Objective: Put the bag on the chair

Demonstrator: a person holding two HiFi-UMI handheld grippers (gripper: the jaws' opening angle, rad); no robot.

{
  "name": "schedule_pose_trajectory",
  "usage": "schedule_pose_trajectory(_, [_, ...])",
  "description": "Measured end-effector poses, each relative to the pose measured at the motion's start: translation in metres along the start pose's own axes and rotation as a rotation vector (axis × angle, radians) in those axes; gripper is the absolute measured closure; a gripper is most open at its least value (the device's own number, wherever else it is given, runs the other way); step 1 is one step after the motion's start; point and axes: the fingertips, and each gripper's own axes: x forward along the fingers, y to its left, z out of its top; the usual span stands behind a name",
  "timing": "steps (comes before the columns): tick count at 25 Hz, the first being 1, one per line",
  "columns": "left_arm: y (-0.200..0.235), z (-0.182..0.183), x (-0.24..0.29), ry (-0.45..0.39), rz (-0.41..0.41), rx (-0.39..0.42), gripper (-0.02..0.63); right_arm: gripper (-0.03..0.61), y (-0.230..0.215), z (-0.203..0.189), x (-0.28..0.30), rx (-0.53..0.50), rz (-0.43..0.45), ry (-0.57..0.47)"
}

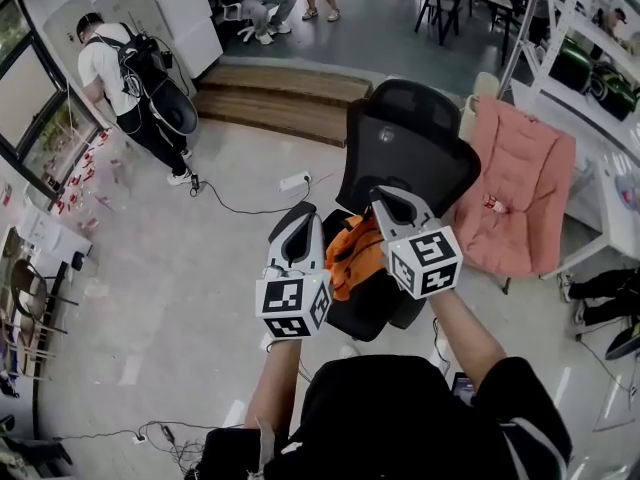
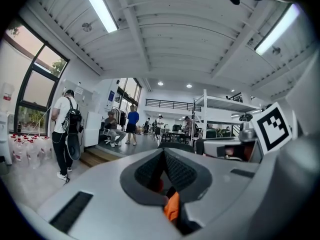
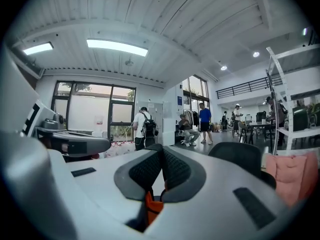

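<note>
While the left tongs (image 1: 304,216) and right tongs (image 1: 386,202) each pinched shut on orange fabric, the bag (image 1: 352,255) hung between them, long axis tong to tong, over the chair (image 1: 410,133) seat. Likely path straight down, neither hand nearer.

Both arms reach forward, side by side. Left forearm (image 1: 276,383) and right forearm (image 1: 466,333) are bare, with a black sleeve at the right elbow. Left gripper (image 1: 303,213) and right gripper (image 1: 385,198) are near each other, tips pointing away from the body. Both pairs of jaws are pressed together, each pinching a bit of the orange bag (image 1: 352,253).
</note>
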Motion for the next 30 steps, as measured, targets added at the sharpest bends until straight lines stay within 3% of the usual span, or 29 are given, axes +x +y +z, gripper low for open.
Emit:
schedule_pose_trajectory(7, [0.033, -0.005, 0.009, 0.013, -0.019, -0.021, 0.603, 0.575, 0.001, -0.002, 0.029, -0.003, -0.043, 0.015])
schedule_pose_trajectory(13, [0.034, -0.012, 0.014, 0.022, -0.028, -0.042, 0.603, 0.575, -0.009, -0.010, 0.030, 0.012, -0.079, 0.032])
schedule_pose_trajectory(30, [0.031, -0.036, 0.056, 0.066, 0.003, -0.057, 0.603, 0.575, -0.032, -0.045, 0.053, 0.020, -0.022, 0.101])
